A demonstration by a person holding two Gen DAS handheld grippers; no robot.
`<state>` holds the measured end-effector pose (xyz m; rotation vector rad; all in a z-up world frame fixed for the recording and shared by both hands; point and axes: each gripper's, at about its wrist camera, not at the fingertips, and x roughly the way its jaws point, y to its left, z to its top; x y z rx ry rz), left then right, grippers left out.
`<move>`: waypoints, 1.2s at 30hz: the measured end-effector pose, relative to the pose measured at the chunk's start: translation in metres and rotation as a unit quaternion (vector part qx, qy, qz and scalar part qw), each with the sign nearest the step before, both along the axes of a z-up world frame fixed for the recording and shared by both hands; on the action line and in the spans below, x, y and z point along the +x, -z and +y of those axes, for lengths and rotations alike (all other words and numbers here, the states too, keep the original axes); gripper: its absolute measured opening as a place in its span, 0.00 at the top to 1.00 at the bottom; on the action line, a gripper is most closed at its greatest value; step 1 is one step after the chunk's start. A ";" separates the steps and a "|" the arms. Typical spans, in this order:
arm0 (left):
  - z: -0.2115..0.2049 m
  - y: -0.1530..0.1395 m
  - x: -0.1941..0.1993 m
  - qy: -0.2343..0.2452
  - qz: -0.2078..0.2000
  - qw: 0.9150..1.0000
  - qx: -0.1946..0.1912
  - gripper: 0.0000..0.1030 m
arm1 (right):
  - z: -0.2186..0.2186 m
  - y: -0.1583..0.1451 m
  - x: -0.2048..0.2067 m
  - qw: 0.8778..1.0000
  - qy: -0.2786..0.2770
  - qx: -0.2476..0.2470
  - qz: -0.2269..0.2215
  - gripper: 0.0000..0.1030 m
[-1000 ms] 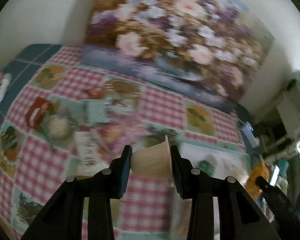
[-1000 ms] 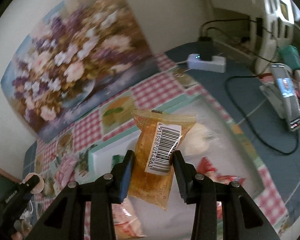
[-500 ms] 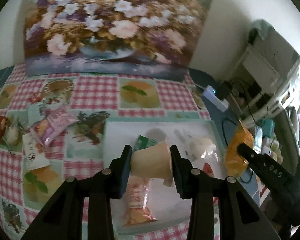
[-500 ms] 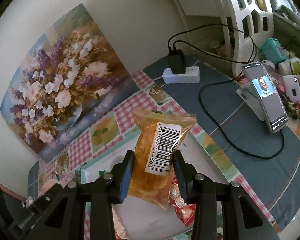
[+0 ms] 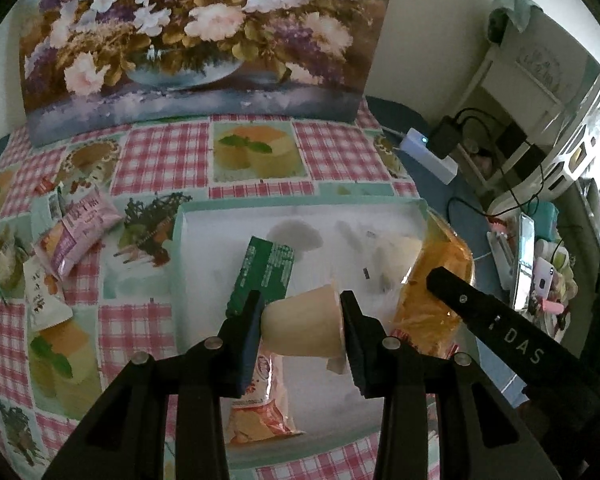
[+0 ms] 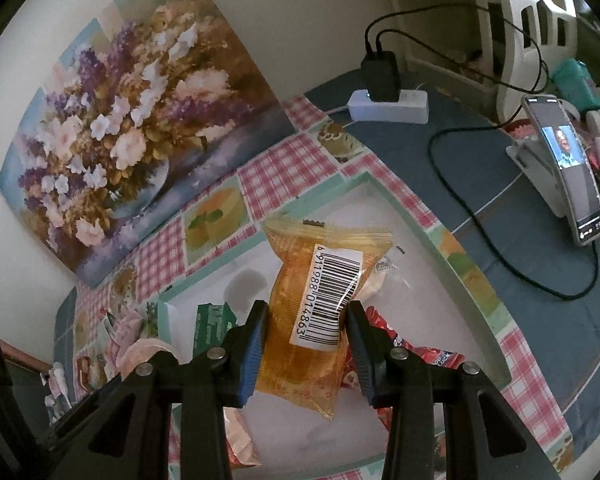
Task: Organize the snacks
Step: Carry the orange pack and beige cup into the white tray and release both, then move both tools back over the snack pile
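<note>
My left gripper (image 5: 300, 316) is shut on a cream jelly cup (image 5: 302, 328), held on its side above the white tray (image 5: 204, 216). My right gripper (image 6: 306, 320) is shut on an orange snack packet (image 6: 312, 308) with a barcode label, held over the same tray (image 6: 440, 236); the packet also shows in the left wrist view (image 5: 432, 292). In the tray lie a green packet (image 5: 264, 272), an orange-red packet (image 5: 260, 412), a pale wrapped snack (image 5: 396, 256) and a red packet (image 6: 420, 356). Several loose packets (image 5: 76, 232) lie on the checked cloth left of the tray.
A flower painting (image 5: 196, 40) leans against the wall behind the table. A power strip with plug and cables (image 6: 388, 100) and a phone on a stand (image 6: 568, 168) sit right of the tray. A white shelf (image 5: 540, 92) stands at far right.
Both grippers have come lower and closer over the tray with their snacks still held. The right gripper with the orange packet now stands close beside the left one.
</note>
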<state>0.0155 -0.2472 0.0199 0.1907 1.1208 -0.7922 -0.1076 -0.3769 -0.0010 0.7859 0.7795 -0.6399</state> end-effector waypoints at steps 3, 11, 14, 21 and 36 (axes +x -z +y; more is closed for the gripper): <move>-0.001 0.003 0.000 0.001 0.008 1.000 -0.002 0.62 | 0.000 0.002 0.000 1.000 0.000 0.002 0.003 0.59; 0.001 0.001 0.002 -0.002 0.011 1.000 -0.007 0.62 | 0.001 0.008 0.006 1.000 -0.006 0.007 0.015 0.59; 0.004 0.001 0.006 -0.012 0.014 1.000 -0.006 0.61 | 0.002 0.010 0.008 1.000 -0.008 0.008 0.020 0.58; 0.025 0.001 0.026 -0.060 0.011 0.998 0.001 0.54 | 0.007 0.014 0.014 0.999 -0.020 0.002 0.038 0.58; 0.083 0.008 0.071 -0.162 -0.017 0.986 0.036 0.35 | 0.029 0.012 0.036 0.994 -0.069 -0.041 0.070 0.23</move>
